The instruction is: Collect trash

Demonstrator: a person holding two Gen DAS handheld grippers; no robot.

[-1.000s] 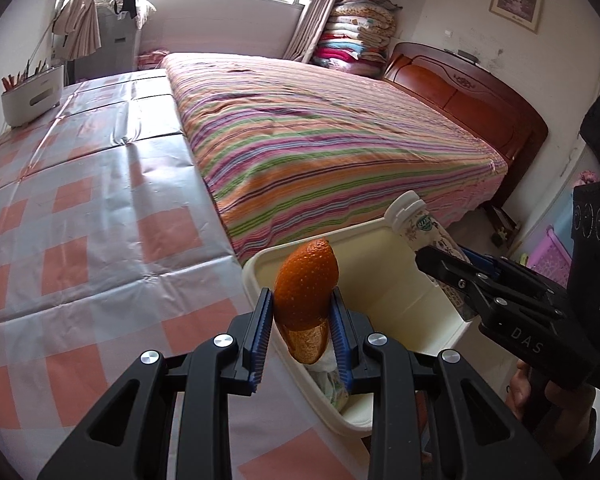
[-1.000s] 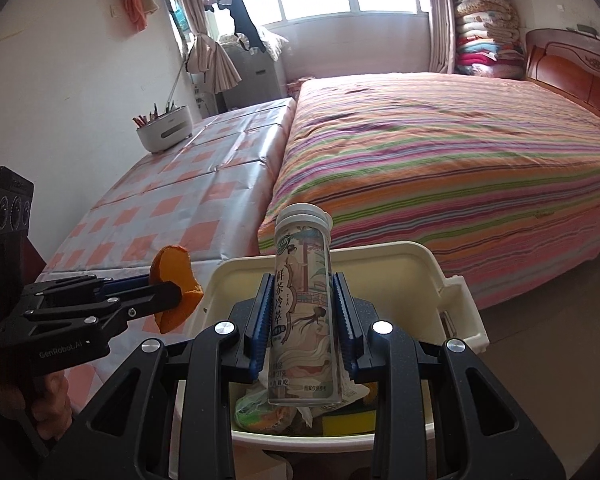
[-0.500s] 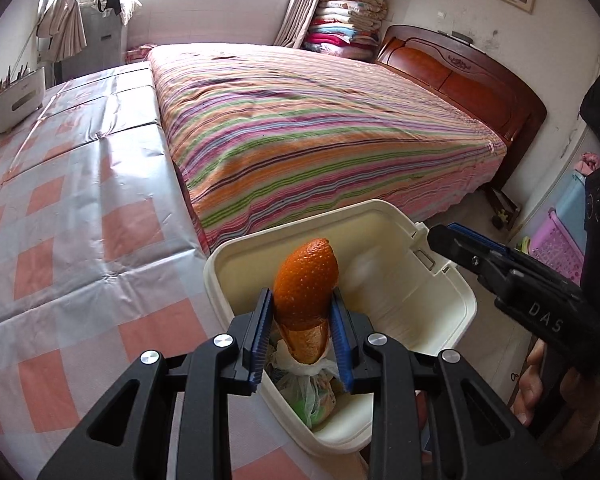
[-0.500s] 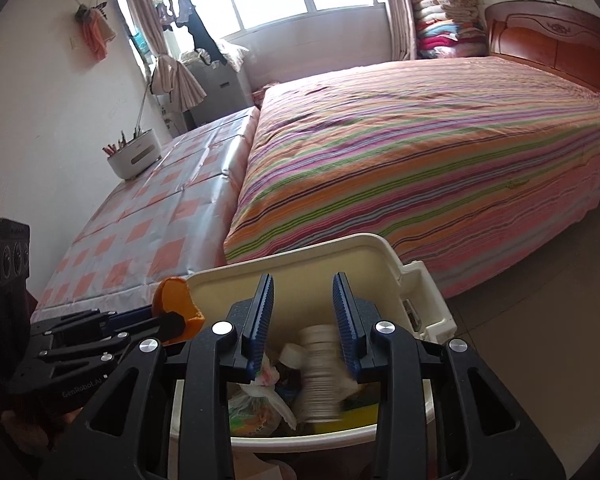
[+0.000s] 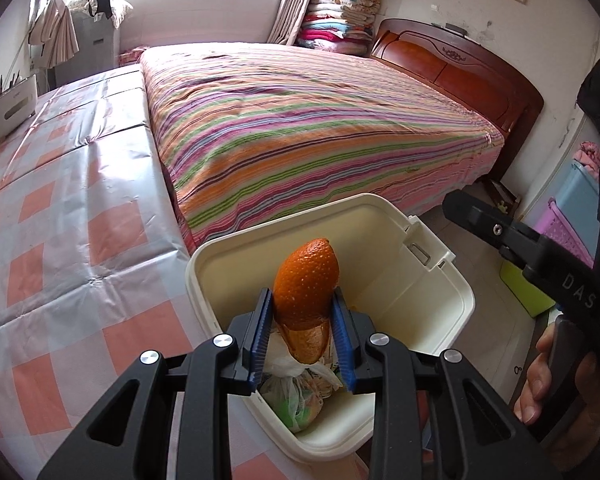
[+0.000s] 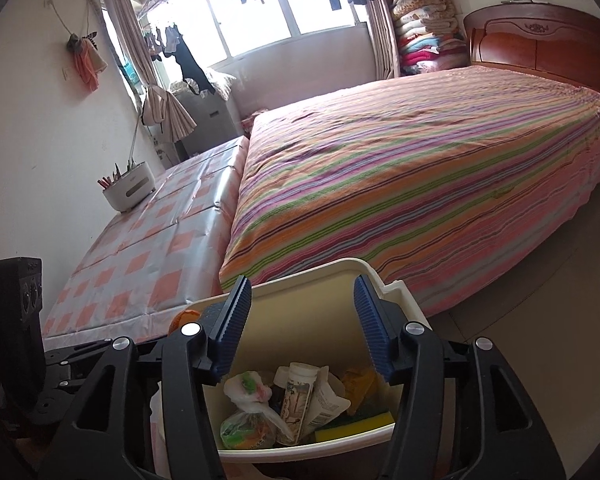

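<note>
Orange peel (image 5: 306, 284) sat pinched in the left gripper (image 5: 303, 334), its jaws starting to part, directly above the cream bin (image 5: 452, 308) beside the table (image 5: 60, 240). Over the same bin, the right gripper (image 6: 300, 330) was opening with nothing between its jaws; a bottle (image 6: 298, 396) lay inside among bagged rubbish.

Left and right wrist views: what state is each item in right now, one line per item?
Left gripper: jaws opening, orange peel between the pads.
Orange peel: upright, above the bin.
Right gripper: jaws opening, nothing between them.
Trash bin: lidless, partly filled.
Drink bottle: inside the bin, among the trash.
Knotted plastic bag: tied shut, in the bin.
</note>
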